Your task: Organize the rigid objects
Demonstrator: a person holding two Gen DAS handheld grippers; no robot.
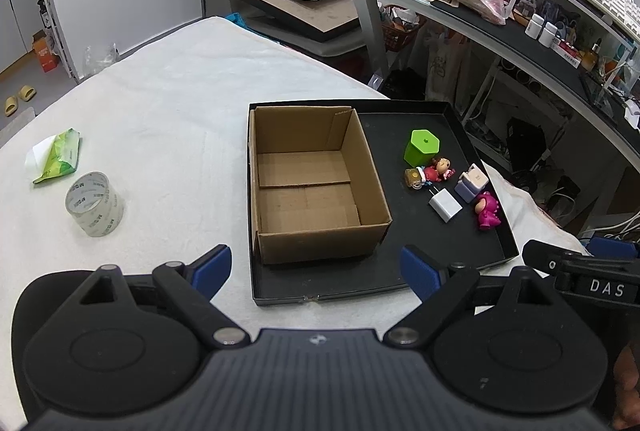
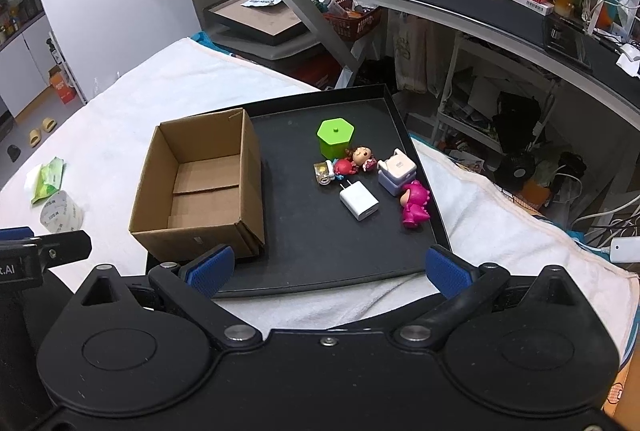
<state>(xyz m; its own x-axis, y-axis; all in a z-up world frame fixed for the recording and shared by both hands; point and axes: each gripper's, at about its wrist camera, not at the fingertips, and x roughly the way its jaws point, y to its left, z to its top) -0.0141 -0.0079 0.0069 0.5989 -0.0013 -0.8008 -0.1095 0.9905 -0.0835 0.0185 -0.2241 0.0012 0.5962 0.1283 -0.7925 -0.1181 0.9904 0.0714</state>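
Observation:
An empty cardboard box (image 1: 308,183) (image 2: 200,191) stands in the left half of a black tray (image 1: 360,279) (image 2: 320,255). On the tray's right half lie a green hexagonal container (image 1: 421,147) (image 2: 335,137), a small doll in red (image 1: 438,168) (image 2: 358,159), a little yellow-white trinket (image 1: 414,178) (image 2: 324,171), a white charger (image 1: 445,206) (image 2: 359,205), a lilac-white box toy (image 1: 471,183) (image 2: 396,171) and a pink dinosaur figure (image 1: 489,210) (image 2: 415,203). My left gripper (image 1: 316,269) is open, short of the box. My right gripper (image 2: 330,269) is open at the tray's near edge, holding nothing.
A roll of clear tape (image 1: 94,203) (image 2: 60,213) and a green tissue pack (image 1: 58,155) (image 2: 48,179) lie on the white cloth to the left. A cluttered desk (image 1: 500,19) (image 2: 480,3) runs along the right. A chair with frames (image 1: 300,7) stands behind the table.

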